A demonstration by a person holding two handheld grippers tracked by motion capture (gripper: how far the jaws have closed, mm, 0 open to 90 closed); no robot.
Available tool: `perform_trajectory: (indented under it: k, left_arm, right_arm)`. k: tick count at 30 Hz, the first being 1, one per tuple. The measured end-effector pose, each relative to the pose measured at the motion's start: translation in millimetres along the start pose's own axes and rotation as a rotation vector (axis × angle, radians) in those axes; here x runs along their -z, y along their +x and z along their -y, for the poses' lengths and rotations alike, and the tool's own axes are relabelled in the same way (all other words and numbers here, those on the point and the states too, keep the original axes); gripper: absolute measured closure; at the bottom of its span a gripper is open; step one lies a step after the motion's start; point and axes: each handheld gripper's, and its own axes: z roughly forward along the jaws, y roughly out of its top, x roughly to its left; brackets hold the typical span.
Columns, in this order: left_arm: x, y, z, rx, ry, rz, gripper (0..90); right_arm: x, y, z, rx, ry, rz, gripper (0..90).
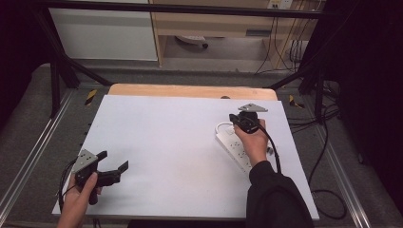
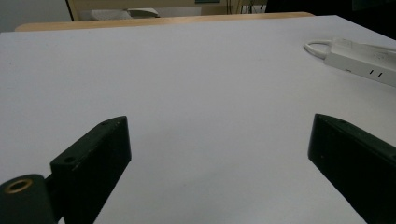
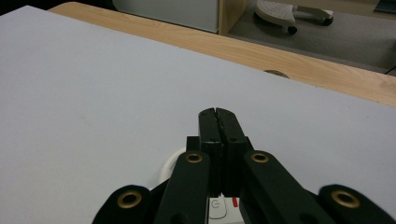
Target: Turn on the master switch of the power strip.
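I judge the job barely begun: my right gripper (image 1: 243, 119), jaws clenched empty, hovers over the power strip (image 1: 234, 144) near the bench's right edge, while my left gripper (image 1: 113, 167) waits with jaws released at the near left corner.

Power strip (image 1: 234, 144) under right gripper (image 3: 218, 116): white plastic, smooth, slight gloss. Both grippers: matt black plastic, brass-look inserts. Left gripper (image 1: 114, 166) over matt white sheet (image 1: 166, 142); pale wood table edge (image 1: 190, 90) beyond.

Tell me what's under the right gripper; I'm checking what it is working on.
Under the right gripper, whose jaws are shut, lies a white power strip on the white table; its switch peeks out below. The hand covers the strip's middle.
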Motion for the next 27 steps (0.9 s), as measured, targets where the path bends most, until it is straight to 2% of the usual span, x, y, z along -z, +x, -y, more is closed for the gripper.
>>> perform_trajectory:
  k: [27]
  left_arm:
    - [-1.1, -0.5, 0.5, -0.005, 0.013, 0.005, 6.2]
  right_arm:
    - [-7.0, 6.2, 6.1, -0.007, 0.078, -0.019, 90.0]
